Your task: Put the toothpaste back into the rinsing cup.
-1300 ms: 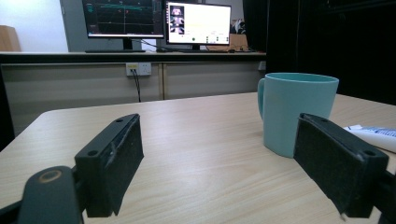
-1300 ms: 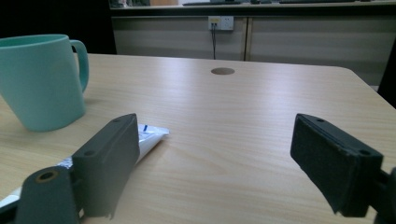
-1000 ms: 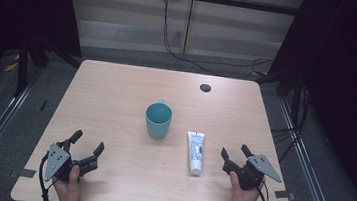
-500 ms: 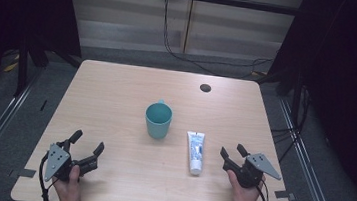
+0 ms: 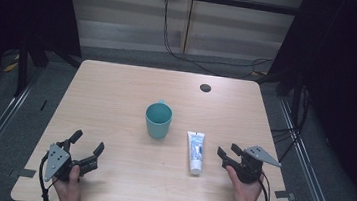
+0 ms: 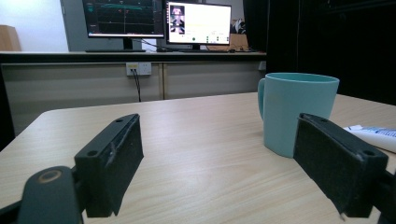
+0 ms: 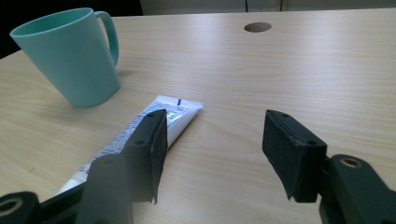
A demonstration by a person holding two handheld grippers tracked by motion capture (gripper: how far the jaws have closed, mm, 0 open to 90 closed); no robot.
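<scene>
A teal mug (image 5: 158,120) stands upright at the middle of the wooden table (image 5: 117,89), handle turned to the far side. A white toothpaste tube (image 5: 194,152) lies flat just right of it, cap end toward the person. My right gripper (image 5: 228,150) rests right of the tube, open; its jaws have just been closing with nothing between them. In the right gripper view the tube (image 7: 168,116) passes behind the left jaw of the gripper (image 7: 217,140), with the mug (image 7: 70,56) beyond. My left gripper (image 5: 87,141) sits open and empty near the front left, facing the mug (image 6: 299,107).
A round cable hole (image 5: 205,88) lies at the table's far right. Dark curtains flank both sides, and a low cabinet with monitors (image 6: 159,21) stands behind the table. Bare wood lies between the left gripper and the mug.
The right gripper's jaws stand closer together than a second ago, still empty. The left gripper, mug and tube are where they were.
</scene>
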